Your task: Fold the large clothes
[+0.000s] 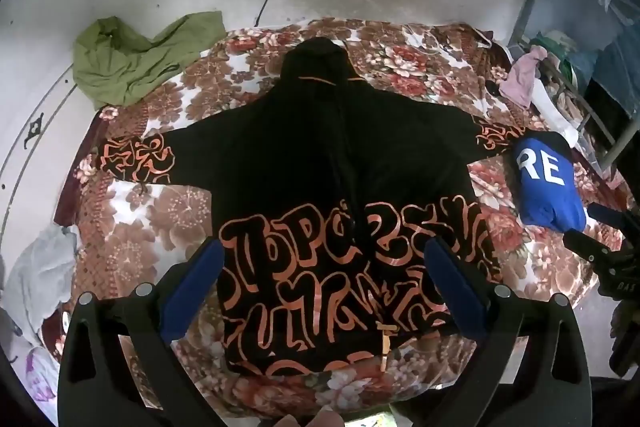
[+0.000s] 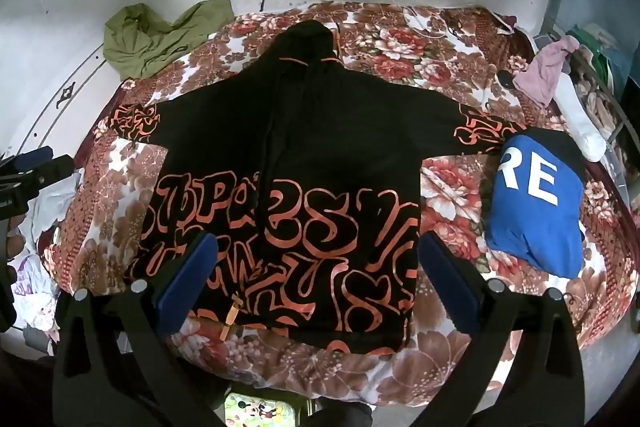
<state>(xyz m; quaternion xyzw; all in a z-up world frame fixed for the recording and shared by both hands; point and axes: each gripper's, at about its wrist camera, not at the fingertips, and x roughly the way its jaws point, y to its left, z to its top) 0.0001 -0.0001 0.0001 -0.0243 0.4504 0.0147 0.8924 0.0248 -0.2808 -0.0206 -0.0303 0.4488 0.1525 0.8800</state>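
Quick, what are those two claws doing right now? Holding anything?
Left claw: open, holding nothing, above the black hoodie.
Right claw: open, holding nothing, above the same hoodie.

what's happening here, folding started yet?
Not yet. A black hoodie with orange lettering lies spread flat on the floral bedspread, sleeves out to both sides. The left gripper and right gripper hover above its hem, both open and holding nothing. A folded blue garment sits by the hoodie's right-hand sleeve; a green garment lies crumpled at the far left corner.
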